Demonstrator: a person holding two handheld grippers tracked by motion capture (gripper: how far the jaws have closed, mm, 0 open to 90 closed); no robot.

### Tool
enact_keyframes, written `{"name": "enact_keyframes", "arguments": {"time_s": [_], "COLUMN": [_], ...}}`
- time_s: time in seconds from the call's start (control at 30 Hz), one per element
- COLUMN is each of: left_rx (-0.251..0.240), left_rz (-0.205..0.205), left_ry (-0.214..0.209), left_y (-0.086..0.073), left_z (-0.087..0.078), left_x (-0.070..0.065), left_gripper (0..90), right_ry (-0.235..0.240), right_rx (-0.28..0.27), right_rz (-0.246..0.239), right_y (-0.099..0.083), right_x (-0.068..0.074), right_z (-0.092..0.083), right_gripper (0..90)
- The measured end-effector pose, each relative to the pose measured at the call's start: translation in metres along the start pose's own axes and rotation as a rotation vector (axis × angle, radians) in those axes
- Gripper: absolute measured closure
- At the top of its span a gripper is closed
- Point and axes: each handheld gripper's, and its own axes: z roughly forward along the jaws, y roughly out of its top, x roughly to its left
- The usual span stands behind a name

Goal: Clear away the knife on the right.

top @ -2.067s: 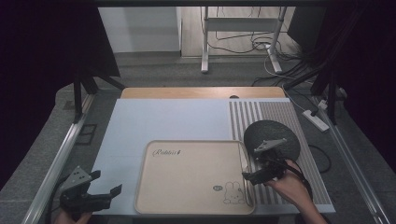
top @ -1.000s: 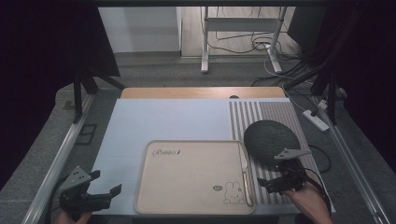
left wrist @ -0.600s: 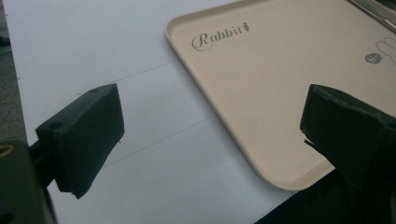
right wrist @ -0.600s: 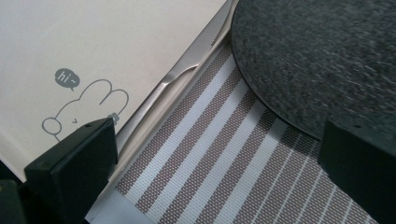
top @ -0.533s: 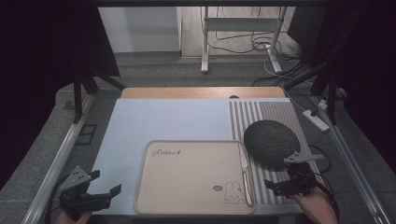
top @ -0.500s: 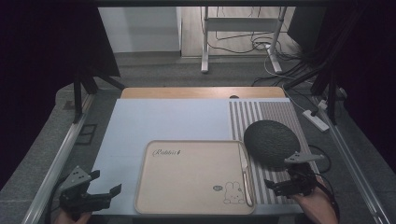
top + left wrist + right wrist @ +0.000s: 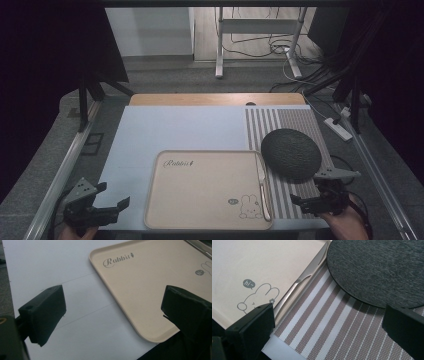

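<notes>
My right gripper (image 7: 309, 202) hangs over the near right corner of the desk (image 7: 175, 127), above the striped mat (image 7: 287, 122), with its jaws released and nothing between them. Looking along it, I see the knife (image 7: 304, 278) lying just ahead and to the left, resting on the right edge of the beige tray (image 7: 249, 262) with its blade pointing away from me. The knife sits between the rabbit drawing on the tray and the dark round plate (image 7: 382, 267). The plate lies flat on the mat, just beside the tray's right rim, its edge close to the knife's tip. My left gripper (image 7: 107, 207) hovers at the near left corner, jaws also spread wide and holding nothing, over the bare white desk surface beside the tray's near left corner (image 7: 140, 290).
</notes>
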Motion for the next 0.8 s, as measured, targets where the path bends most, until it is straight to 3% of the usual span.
{"name": "enact_keyframes", "arguments": {"time_s": [0.8], "left_rx": [-0.005], "left_rz": [-0.014], "left_ry": [-0.003], "left_y": [0.000], "left_z": [0.000], "left_x": [0.001], "left_gripper": [5.9], "right_ry": [-0.044], "right_rx": [0.002], "right_rz": [0.004], "right_y": [-0.015], "right_x": [0.001], "right_z": [-0.019], "right_gripper": [0.0]}}
